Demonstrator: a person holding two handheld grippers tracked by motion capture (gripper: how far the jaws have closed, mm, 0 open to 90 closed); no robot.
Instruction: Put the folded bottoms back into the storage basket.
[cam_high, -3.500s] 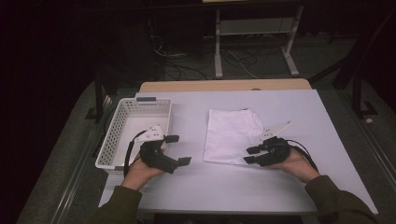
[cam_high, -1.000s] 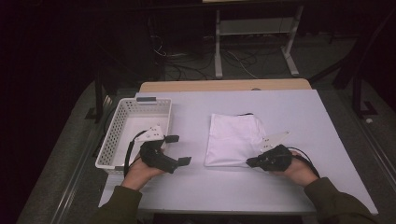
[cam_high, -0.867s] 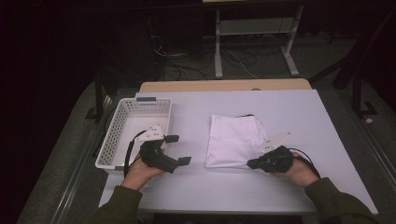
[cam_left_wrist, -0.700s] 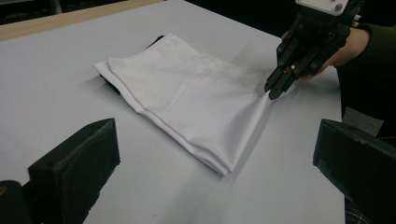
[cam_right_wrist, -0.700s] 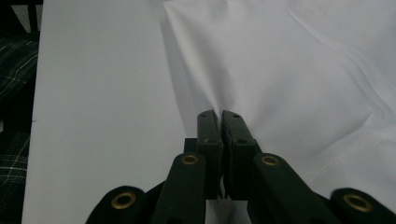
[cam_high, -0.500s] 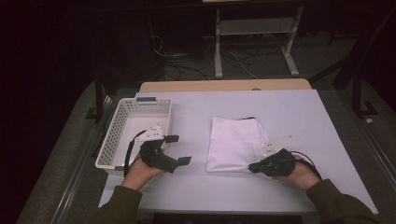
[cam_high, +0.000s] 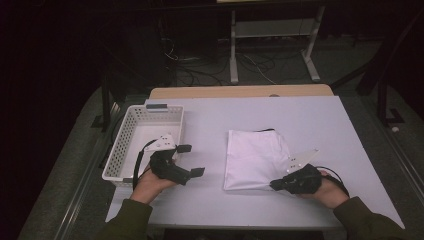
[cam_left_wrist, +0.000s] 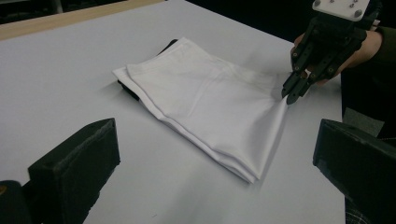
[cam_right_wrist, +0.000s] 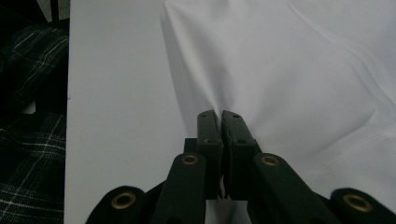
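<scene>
- High view: the folded white cloth (cam_high: 256, 159) lies right of centre on the white table (cam_high: 320, 120), its long axis running from near edge to far edge.
- Right gripper (cam_high: 274, 185) sits at the cloth's near right corner, jaws pinched tight on that corner's fabric; the material tents up into the tips.
- Left gripper (cam_high: 189, 160) rests well apart toward the table's left edge, jaws wide and empty, beside the white lattice basket (cam_high: 123, 148).
- Cloth: thin, smooth, layered, softly creased, with a dark item under its far edge.
- Judgement: the right hand is placed to lift or fold the corner.
</scene>
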